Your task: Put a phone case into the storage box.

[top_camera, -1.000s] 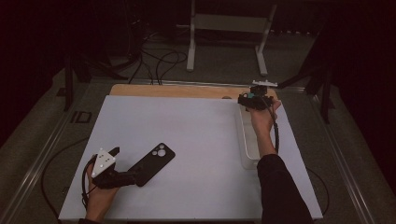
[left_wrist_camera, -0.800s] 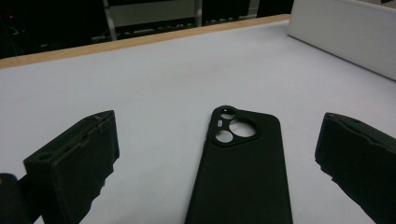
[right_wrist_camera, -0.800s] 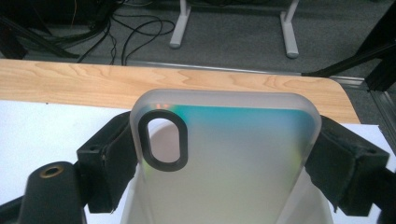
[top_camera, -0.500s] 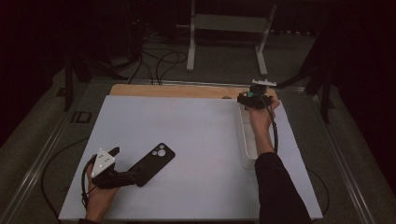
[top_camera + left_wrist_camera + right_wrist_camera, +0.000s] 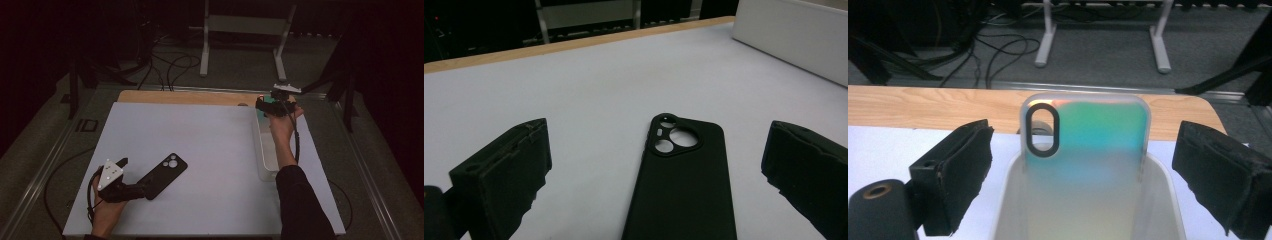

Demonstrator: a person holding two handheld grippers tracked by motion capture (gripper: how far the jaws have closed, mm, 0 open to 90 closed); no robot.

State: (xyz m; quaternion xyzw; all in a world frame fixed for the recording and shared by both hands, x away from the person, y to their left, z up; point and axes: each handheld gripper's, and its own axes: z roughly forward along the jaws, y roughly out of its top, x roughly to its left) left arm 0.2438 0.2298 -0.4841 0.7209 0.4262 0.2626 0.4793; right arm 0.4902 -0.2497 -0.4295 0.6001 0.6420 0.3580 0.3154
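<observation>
A black phone case lies back up on the white mat, camera holes pointing away from my left gripper. My left gripper rests low at the mat's near left, open, its jaws either side of the case's near end without touching it. An iridescent translucent phone case stands upright against the far wall of a long pale tray. My right gripper hovers over the tray's far end. Its jaws have just been opening; the case stands between them, clear of both pads.
The white mat covers most of the table, and a wooden strip shows along the far edge. The tray runs along the mat's right side. A metal stand and cables lie on the floor beyond.
</observation>
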